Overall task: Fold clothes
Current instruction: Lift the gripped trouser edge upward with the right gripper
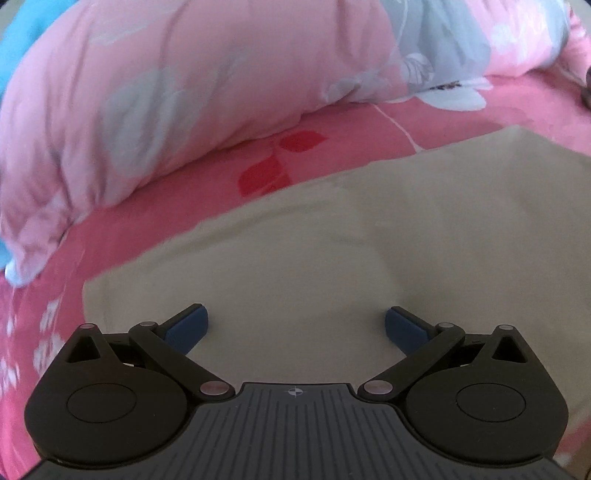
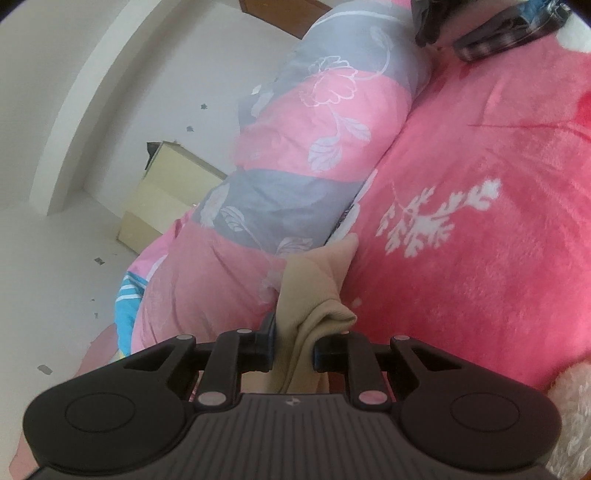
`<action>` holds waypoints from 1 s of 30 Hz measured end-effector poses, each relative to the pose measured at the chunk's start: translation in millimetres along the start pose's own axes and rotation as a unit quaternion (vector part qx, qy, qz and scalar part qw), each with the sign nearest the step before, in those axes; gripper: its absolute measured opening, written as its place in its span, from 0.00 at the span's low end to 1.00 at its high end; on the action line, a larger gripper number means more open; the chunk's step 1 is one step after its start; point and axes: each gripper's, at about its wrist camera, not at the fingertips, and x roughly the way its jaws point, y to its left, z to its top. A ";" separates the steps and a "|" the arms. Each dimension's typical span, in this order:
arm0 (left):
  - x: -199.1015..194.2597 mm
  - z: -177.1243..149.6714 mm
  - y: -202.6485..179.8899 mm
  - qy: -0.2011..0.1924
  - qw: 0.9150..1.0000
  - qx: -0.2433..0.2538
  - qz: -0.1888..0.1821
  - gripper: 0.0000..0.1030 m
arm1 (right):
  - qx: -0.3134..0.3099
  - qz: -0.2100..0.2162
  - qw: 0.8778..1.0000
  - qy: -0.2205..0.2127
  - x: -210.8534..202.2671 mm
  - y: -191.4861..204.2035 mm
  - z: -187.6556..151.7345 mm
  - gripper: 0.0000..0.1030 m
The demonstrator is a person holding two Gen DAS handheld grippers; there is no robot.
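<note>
No words, brand names, labels or numbers can be read in either view. The only sign is a small round crosshair mark printed in white on the ribbed dark body of the left gripper (image 1: 296, 323), and the same mark, fainter, on the body of the right gripper (image 2: 293, 352).

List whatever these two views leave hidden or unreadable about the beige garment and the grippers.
- Beige garment, left wrist view: near edge hidden behind the left gripper; right side cut by the frame.
- Beige garment, right wrist view: only a bunched fold shows in the right gripper; the rest hangs behind the gripper body.
- Garment type: no collar or sleeve is clear.
- Dark items, right wrist view: cropped, unidentifiable.
</note>
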 end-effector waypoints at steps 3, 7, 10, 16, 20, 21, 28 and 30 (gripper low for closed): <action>13.6 17.6 3.4 0.011 1.000 -0.002 -0.004 1.00 | -0.011 0.008 1.000 0.000 1.4 -0.2 0.5 0.19; 31.6 40.4 11.4 0.025 0.999 -0.030 -0.007 1.00 | -0.021 0.013 1.000 0.001 1.5 -1.0 1.0 0.19; 41.4 51.8 11.0 0.026 0.999 -0.030 -0.005 1.00 | -0.023 0.013 1.000 0.002 1.0 -3.1 0.5 0.19; 54.0 68.8 13.1 0.022 0.999 -0.043 0.001 1.00 | -0.026 0.014 1.000 0.000 1.3 -3.2 -0.1 0.19; 61.9 73.2 19.7 0.021 0.997 -0.074 -0.012 1.00 | -0.032 0.010 0.999 0.000 1.6 -2.5 -0.7 0.19; 63.1 73.8 23.1 0.019 0.996 -0.089 -0.017 1.00 | -0.032 0.009 0.999 0.000 1.6 -2.6 -1.0 0.19; 47.7 62.0 50.8 -0.020 0.981 -0.191 -0.018 1.00 | -0.026 0.001 1.000 0.003 1.4 -4.9 -2.3 0.19; 29.3 50.8 53.3 -0.033 0.982 -0.187 -0.020 1.00 | -0.021 0.001 1.000 0.005 1.9 -5.2 -1.4 0.19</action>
